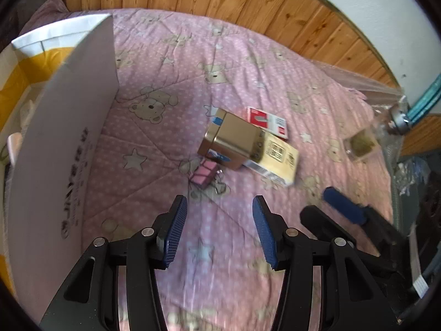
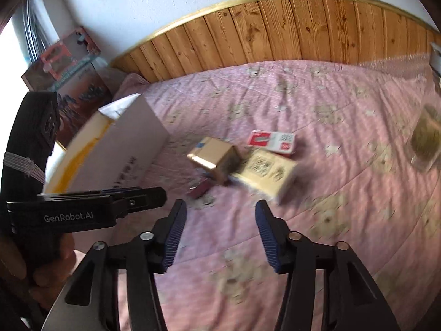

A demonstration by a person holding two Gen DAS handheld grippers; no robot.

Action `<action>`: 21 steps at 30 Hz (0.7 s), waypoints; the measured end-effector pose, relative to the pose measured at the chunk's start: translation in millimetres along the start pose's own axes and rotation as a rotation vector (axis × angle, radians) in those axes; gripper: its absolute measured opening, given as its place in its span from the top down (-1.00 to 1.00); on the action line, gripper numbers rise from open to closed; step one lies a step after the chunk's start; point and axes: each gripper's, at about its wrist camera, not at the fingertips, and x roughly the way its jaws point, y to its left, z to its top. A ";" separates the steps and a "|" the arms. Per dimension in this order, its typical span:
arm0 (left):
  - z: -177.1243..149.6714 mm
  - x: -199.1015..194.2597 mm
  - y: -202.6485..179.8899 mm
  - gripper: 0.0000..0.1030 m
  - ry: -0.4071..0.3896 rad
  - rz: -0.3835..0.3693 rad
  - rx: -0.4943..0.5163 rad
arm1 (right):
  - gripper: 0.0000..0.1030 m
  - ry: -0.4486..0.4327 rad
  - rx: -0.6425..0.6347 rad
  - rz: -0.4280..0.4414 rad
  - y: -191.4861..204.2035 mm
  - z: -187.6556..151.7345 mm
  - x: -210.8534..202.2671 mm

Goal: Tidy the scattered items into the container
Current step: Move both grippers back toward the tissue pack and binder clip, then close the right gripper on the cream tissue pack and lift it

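Left claw (image 1: 220, 207) wide, nothing between the pads, low centre of frame over the pink quilt (image 1: 171, 88). Just above it: pink clip (image 1: 204, 173). Beyond that, gold tin (image 1: 233, 143) leaning on a cream box (image 1: 278, 160); red box (image 1: 268, 121) behind both. Open carton (image 1: 69, 127) fills the left side. Right claw (image 2: 220, 207) also wide and empty, low centre; its blue pad shows at right in the left view. Small jar (image 1: 361, 143) at far right, well apart.
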 end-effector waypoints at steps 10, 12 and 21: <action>9.5 61.1 0.2 -0.02 -0.016 0.104 -0.006 | -0.41 0.101 -0.318 -0.135 -12.6 17.6 72.8; 7.1 60.0 3.5 -0.01 -0.043 0.099 0.006 | -0.39 0.094 -0.322 -0.128 -15.5 14.6 77.2; -8.3 41.9 40.5 0.15 -0.071 0.001 -0.056 | 0.71 0.225 -0.112 0.004 -37.4 10.4 66.0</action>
